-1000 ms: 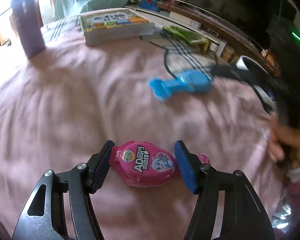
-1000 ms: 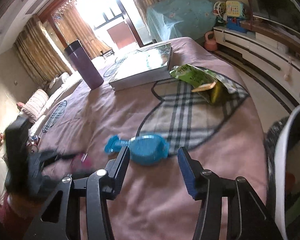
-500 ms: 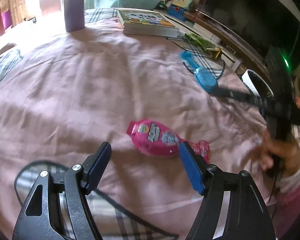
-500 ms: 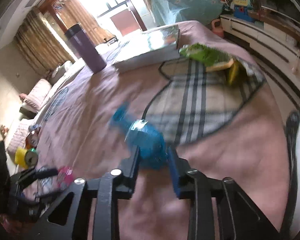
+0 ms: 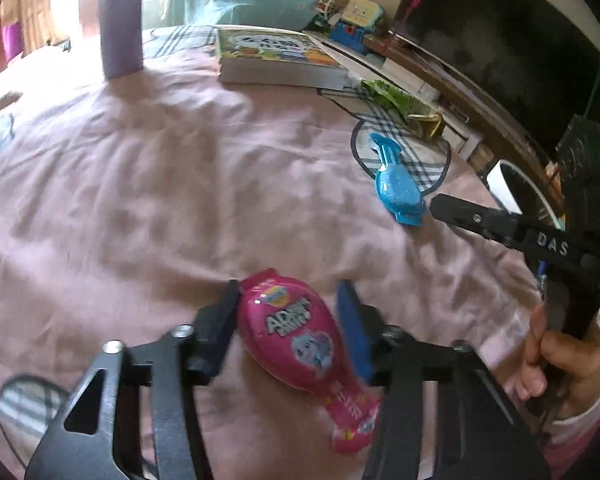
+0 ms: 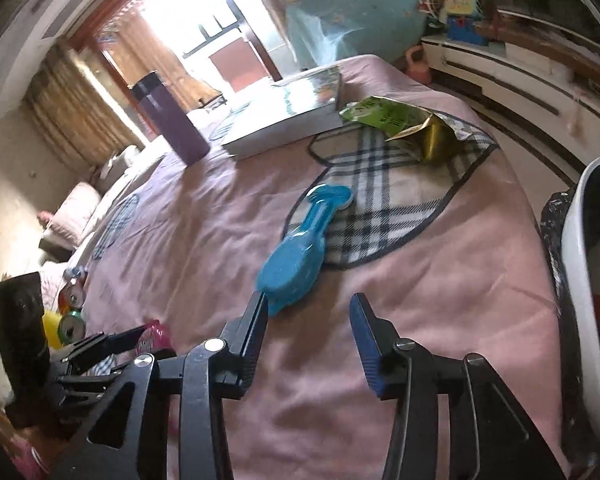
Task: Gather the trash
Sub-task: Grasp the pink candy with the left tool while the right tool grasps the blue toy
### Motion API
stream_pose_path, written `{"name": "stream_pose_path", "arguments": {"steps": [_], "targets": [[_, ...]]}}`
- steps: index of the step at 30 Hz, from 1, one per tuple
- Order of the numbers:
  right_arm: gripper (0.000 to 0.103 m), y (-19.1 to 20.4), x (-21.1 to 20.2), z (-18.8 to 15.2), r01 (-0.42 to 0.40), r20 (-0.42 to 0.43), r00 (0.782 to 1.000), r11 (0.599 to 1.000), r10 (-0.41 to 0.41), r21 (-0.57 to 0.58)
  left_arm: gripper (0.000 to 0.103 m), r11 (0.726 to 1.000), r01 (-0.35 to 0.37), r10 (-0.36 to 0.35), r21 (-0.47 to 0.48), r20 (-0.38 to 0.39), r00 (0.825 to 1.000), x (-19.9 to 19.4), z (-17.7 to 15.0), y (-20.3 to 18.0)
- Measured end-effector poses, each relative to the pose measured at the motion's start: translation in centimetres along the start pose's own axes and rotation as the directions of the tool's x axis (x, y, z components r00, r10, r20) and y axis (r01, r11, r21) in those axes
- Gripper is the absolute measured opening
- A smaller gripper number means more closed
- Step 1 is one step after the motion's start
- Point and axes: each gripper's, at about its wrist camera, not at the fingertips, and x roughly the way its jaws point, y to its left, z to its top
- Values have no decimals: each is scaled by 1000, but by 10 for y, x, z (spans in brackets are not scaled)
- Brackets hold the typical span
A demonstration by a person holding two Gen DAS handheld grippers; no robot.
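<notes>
where the pink bedspread (image 5: 148, 184) stretches left of the left hand-held gripper (image 5: 288, 316), it lies bare and wrinkled, with open room up to the purple bottle (image 5: 122, 20) and the thick book (image 5: 276, 56) near the far edge. that gripper's jaws sit narrow around the pink wrapper (image 5: 296, 340): the left pad touches it, while the blue right pad looks just beside it, so whether they grip it i cannot tell. its label shows "ad" in white letters and a cartoon face; the rest is unreadable. the right hand-held gripper (image 6: 308, 320) stands wide and holds nothing, its left finger tip just beside the blue wrapper (image 6: 296, 260), which lies partly on a plaid patch. a green snack bag (image 6: 396, 120) rests by the bed's right edge, and a white bin (image 6: 580, 280) stands just beyond that edge. "das" is printed on the right gripper's arm.
</notes>
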Motion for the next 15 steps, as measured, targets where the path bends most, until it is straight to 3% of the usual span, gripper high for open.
{"name": "stream_pose_path", "arguments": {"steps": [2, 6, 7, 11, 13, 15], "targets": [[45, -4, 7, 3, 0, -9, 1000, 1000, 1, 21, 43, 1000, 24, -24, -8, -15, 1000, -1, 0, 3], [45, -3, 13, 7, -4, -4, 1000, 1000, 4, 27, 65, 999, 35, -35, -12, -30, 999, -9, -11, 6], [45, -1, 16, 8, -3, -6, 1000, 1000, 3, 22, 67, 1000, 29, -29, -9, -28, 999, -11, -16, 4], [46, 11, 28, 14, 25, -7, 1000, 1000, -25, -18, 66, 999, -26, 26, 38, 3, 1000, -14, -30, -10], [46, 18, 33, 16, 36, -9, 999, 998, -36, -44, 54, 996, -64, 63, 56, 20, 998, -13, -32, -13], [43, 26, 38, 16, 59, -9, 998, 995, -60, -83, 49, 996, -68, 67, 51, 28, 997, -13, -30, -13]]}}
